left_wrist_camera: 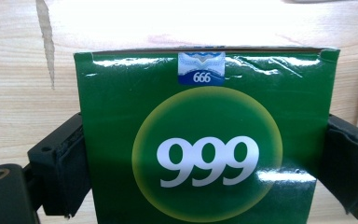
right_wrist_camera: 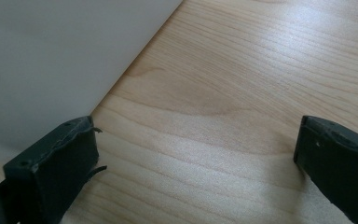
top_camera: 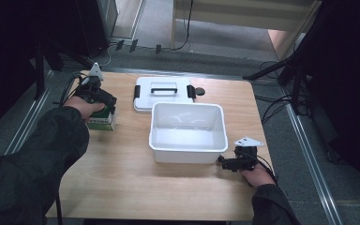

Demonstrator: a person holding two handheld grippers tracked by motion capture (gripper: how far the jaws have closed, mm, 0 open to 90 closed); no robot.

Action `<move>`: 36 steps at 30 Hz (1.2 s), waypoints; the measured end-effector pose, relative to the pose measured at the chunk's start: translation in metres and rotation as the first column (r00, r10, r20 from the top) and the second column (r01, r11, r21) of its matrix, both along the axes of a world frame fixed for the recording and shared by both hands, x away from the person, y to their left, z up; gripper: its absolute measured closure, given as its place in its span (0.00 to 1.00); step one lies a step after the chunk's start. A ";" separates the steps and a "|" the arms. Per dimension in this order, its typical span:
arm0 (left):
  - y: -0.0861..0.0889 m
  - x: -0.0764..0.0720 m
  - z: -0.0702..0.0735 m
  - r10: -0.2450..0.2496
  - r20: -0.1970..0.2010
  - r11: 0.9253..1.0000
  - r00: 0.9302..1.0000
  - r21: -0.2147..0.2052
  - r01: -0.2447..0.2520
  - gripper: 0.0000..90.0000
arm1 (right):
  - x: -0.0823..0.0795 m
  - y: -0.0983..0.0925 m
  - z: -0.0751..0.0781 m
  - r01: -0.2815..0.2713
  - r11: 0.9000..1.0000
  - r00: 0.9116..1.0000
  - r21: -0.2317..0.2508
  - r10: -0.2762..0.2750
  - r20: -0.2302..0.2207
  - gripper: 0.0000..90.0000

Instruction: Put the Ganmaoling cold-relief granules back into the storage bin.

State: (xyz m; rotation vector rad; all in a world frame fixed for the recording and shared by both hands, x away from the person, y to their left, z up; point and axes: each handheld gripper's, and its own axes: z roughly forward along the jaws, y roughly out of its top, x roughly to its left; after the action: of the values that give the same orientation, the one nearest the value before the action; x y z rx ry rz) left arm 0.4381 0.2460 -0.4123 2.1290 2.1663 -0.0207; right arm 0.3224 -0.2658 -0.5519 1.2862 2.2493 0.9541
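A pale wooden surface (top_camera: 122, 187) with rounded corners stands on a grey floor (top_camera: 157, 28). A small black round disc (top_camera: 199, 91) lies near its far edge. Beyond it a black cable (top_camera: 186, 28) trails down beside a light wood cabinet (top_camera: 243, 14). Dark stand legs (top_camera: 281, 70) slant in at the right, and a metal rail (top_camera: 309, 154) runs along the floor beside the surface

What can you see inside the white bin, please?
The white bin looks empty: its bare white floor shows. The near wall hides a strip of the floor just behind it.
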 end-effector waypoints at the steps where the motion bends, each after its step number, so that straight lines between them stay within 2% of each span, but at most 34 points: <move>1: 0.000 0.000 0.002 -0.003 -0.002 1.000 1.000 -0.002 0.003 0.06 | 0.000 0.000 0.000 0.000 1.000 1.000 0.000 0.000 0.000 0.00; 3: -0.002 0.001 0.004 0.011 0.007 1.000 1.000 -0.006 -0.010 0.06 | 0.000 0.000 0.000 0.002 1.000 1.000 0.001 -0.002 0.000 0.00; 6: -0.004 0.002 0.010 -0.003 0.000 1.000 1.000 -0.006 0.003 0.06 | 0.000 0.000 0.000 0.001 1.000 1.000 0.001 -0.001 0.000 0.00; 8: -0.006 0.002 0.013 -0.001 0.010 1.000 1.000 -0.001 0.001 0.06 | 0.000 0.000 0.000 0.001 1.000 1.000 0.001 -0.001 0.000 0.00; 13: -0.013 0.003 0.024 -0.025 0.013 1.000 1.000 -0.018 0.025 0.06 | 0.000 0.000 0.000 0.002 1.000 1.000 0.002 -0.002 -0.001 0.00; 18: -0.023 0.004 0.035 -0.034 0.014 0.999 0.999 -0.012 0.034 0.06 | 0.000 0.000 0.000 0.002 1.000 1.000 0.002 -0.002 -0.001 0.00; 21: -0.029 0.005 0.043 -0.042 0.014 0.999 0.999 -0.018 0.042 0.06 | 0.000 0.000 0.000 0.002 1.000 1.000 0.001 -0.002 -0.001 0.00; 22: -0.032 0.005 0.045 -0.032 0.024 0.999 0.999 -0.018 0.033 0.06 | 0.000 0.000 0.000 0.002 1.000 1.000 0.001 -0.002 -0.001 0.00; 26: -0.041 0.007 0.056 -0.047 0.035 0.999 0.998 -0.010 0.047 0.06 | 0.000 0.000 0.000 0.002 1.000 1.000 0.000 -0.002 0.000 0.00; 29: -0.051 0.008 0.064 -0.051 0.041 0.998 0.998 -0.026 0.052 0.06 | 0.000 0.000 0.000 0.002 1.000 1.000 0.001 -0.002 -0.001 0.00; 36: -0.072 0.009 0.072 -0.080 0.048 0.996 0.996 -0.027 0.081 0.06 | 0.000 0.000 0.000 0.002 1.000 1.000 0.001 -0.002 -0.001 0.00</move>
State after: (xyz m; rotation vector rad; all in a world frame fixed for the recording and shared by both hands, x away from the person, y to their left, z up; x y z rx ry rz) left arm 0.4473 0.1740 -0.3399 2.1773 2.0409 -0.0088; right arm 0.3221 -0.2658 -0.5518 1.2893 2.2475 0.9537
